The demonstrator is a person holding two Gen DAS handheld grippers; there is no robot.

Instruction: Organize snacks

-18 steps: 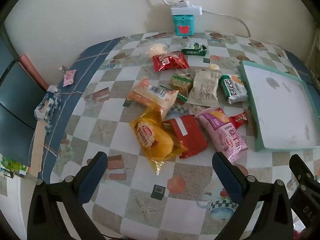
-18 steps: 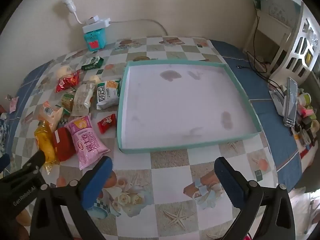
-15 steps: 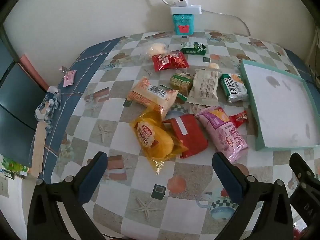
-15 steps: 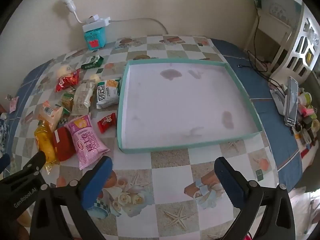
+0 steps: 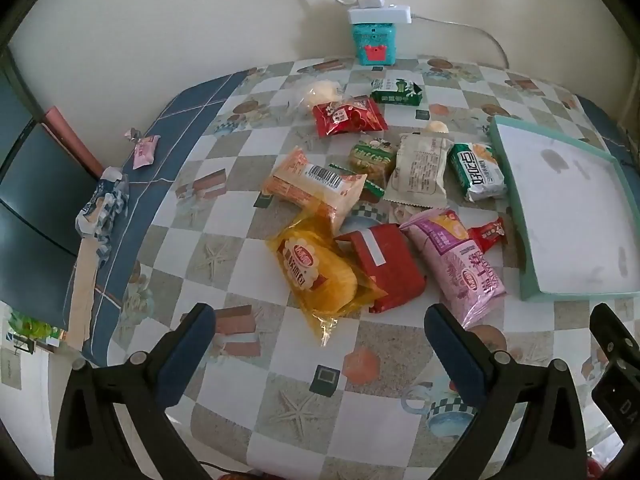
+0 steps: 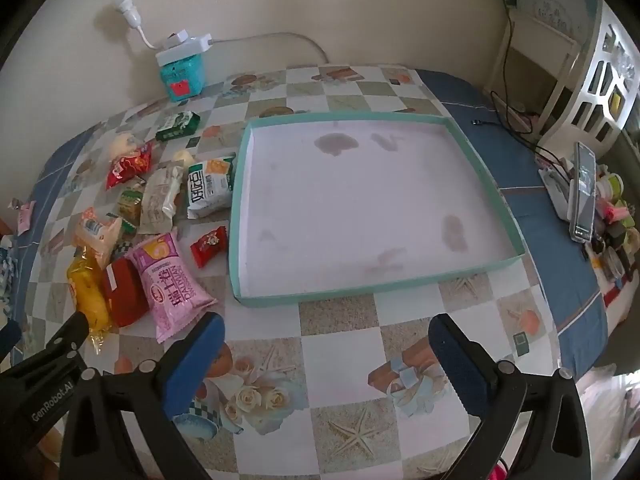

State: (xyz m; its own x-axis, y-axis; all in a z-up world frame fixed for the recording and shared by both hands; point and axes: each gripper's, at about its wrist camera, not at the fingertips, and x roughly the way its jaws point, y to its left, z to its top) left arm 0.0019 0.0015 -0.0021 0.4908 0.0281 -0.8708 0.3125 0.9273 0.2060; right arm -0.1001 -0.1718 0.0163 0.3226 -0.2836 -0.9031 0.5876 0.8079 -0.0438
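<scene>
Several snack packs lie scattered on the checked tablecloth: a yellow pack (image 5: pixel 320 270), a dark red pack (image 5: pixel 386 266), a pink pack (image 5: pixel 464 264), an orange pack (image 5: pixel 316 186), a white-and-green pack (image 5: pixel 478 170) and a small red candy (image 5: pixel 488 233). A teal-rimmed tray (image 6: pixel 490 184) with a white floor holds nothing, right of the snacks. My left gripper (image 5: pixel 320 336) is open and empty, just in front of the yellow pack. My right gripper (image 6: pixel 326 344) is open and empty, in front of the tray's near rim; the pink pack (image 6: pixel 170 280) lies to its left.
A teal box (image 5: pixel 374 46) with a white power adapter stands at the back wall. A crumpled wrapper (image 5: pixel 102 210) and a pink sachet (image 5: pixel 144 151) lie at the table's left edge. A phone (image 6: pixel 584 192) and small jars sit on the right edge.
Both grippers have eased slightly forward and down toward the table; the snacks and tray have not moved. Both stay open.
</scene>
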